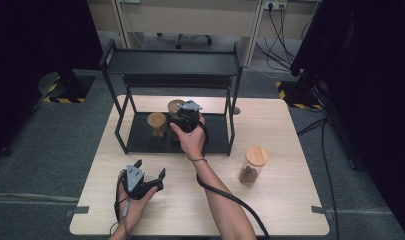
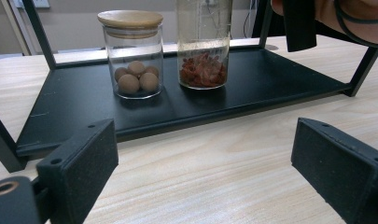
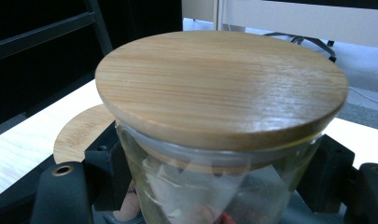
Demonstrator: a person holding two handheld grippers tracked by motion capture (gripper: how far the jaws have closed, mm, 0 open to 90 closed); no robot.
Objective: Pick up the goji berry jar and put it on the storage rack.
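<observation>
A pale wood table [image 1: 290,125] stands on grey carpet [image 1: 35,150]. Beyond it a beige wall panel [image 1: 190,20] runs across, with a socket [image 1: 275,5] and cables [image 1: 280,30] hanging down. A chair base [image 1: 182,37] shows beneath. Dark stands flank the table, their feet marked with yellow-black tape [image 1: 62,100]. The light is even and soft.

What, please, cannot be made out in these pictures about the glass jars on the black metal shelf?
- Tall glass jar with red pieces: its lid is cut off by the left gripper view's top edge.
- Held jar's round wooden lid hides the contents in the right gripper view.
- High view: right gripper and hand cover that jar's body; contents too small.
</observation>
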